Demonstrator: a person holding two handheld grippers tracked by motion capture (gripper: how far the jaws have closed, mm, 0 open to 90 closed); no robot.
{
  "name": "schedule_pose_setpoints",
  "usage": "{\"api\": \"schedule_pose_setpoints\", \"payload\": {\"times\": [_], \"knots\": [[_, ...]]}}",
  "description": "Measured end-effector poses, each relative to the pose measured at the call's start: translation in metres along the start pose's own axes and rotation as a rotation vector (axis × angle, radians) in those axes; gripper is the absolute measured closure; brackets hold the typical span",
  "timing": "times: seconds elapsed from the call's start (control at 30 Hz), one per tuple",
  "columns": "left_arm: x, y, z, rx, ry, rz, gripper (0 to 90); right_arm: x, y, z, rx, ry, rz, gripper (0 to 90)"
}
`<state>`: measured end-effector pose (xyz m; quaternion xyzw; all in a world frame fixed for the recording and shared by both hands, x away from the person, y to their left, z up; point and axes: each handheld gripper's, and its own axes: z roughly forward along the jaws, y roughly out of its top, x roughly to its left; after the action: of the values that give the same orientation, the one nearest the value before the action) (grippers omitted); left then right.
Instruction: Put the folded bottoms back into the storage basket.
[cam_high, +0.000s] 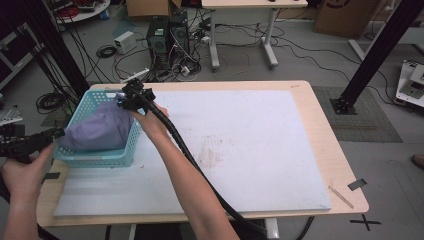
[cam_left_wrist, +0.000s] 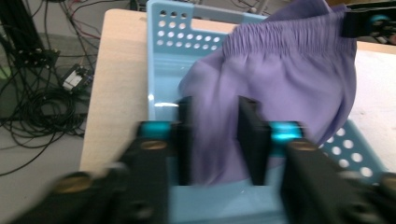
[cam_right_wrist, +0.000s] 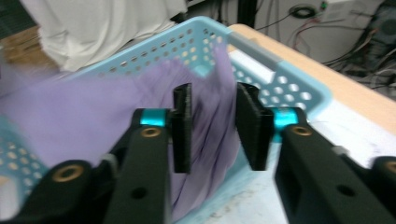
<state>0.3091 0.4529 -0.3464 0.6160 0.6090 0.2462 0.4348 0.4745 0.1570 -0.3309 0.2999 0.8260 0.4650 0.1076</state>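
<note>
The person's left hand (cam_high: 22, 172) comes in from 7 o'clock of the high view, wrist level, and points the left gripper (cam_high: 55, 134) toward 3 o'clock at the near left end of the light blue basket (cam_high: 95, 159). In the left gripper view its jaws stand parted with the purple cloth (cam_left_wrist: 280, 88) seen through the gap; the pads do not press on the fabric, so this gripper is released.

The right forearm stretches diagonally from 6 o'clock up to 10 o'clock, the hand (cam_high: 150, 122) bent over the basket's far right corner, with the right gripper (cam_high: 125, 100) tipped down at the rim. In the right gripper view its jaws are likewise apart, a fold of cloth (cam_right_wrist: 93, 126) hanging between and behind them; no pinch shows, so it too is released.

The purple cloth (cam_high: 100, 131) lies heaped inside the basket, which sits at the 9 o'clock edge of the white mat (cam_high: 250, 150) on the tabletop (cam_high: 325, 145).

A black ribbed cable (cam_high: 200, 175) trails along the right forearm toward 6 o'clock. Beyond the tabletop, at 12 o'clock, computer towers (cam_high: 167, 32) and tangled wires (cam_high: 150, 60) cover the floor.
</note>
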Motion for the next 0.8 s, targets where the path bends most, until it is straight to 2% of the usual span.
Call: {"api": "schedule_pose_setpoints", "payload": {"times": [0.03,0.1,0.2,0.3,0.37,0.5,0.6,0.63,0.67,0.8], "knots": [[-0.001,-0.001,0.000,0.009,0.008,0.009,52.2,-0.003,0.000,-0.003,-0.008,-0.007,-0.002,59.5],[-0.004,-0.001,-0.002,0.005,0.017,0.031,48.6,-0.008,-0.001,-0.007,0.006,-0.013,-0.005,56.9],[-0.012,0.003,-0.008,-0.034,0.025,0.059,39.1,-0.015,-0.003,-0.016,0.000,-0.022,-0.006,48.0],[-0.028,0.007,-0.014,-0.080,-0.001,0.107,37.8,-0.023,-0.007,-0.030,-0.021,-0.029,-0.025,43.8],[-0.041,0.009,-0.015,-0.090,-0.012,0.154,36.7,-0.030,-0.011,-0.042,-0.038,-0.030,-0.036,40.8],[-0.074,0.012,-0.014,-0.121,-0.061,0.222,35.6,-0.046,-0.022,-0.067,-0.066,-0.022,-0.039,36.9],[-0.100,0.011,-0.009,-0.150,-0.112,0.263,34.1,-0.058,-0.031,-0.089,-0.089,-0.033,-0.044,36.2],[-0.108,0.011,-0.007,-0.154,-0.127,0.275,32.0,-0.068,-0.039,-0.106,-0.096,-0.044,-0.040,35.0],[-0.116,0.010,-0.004,-0.158,-0.144,0.284,32.0,-0.068,-0.039,-0.106,-0.096,-0.044,-0.040,35.0],[-0.145,0.005,0.008,-0.180,-0.214,0.313,30.4,-0.083,-0.057,-0.138,-0.108,-0.064,-0.038,32.1]]}}
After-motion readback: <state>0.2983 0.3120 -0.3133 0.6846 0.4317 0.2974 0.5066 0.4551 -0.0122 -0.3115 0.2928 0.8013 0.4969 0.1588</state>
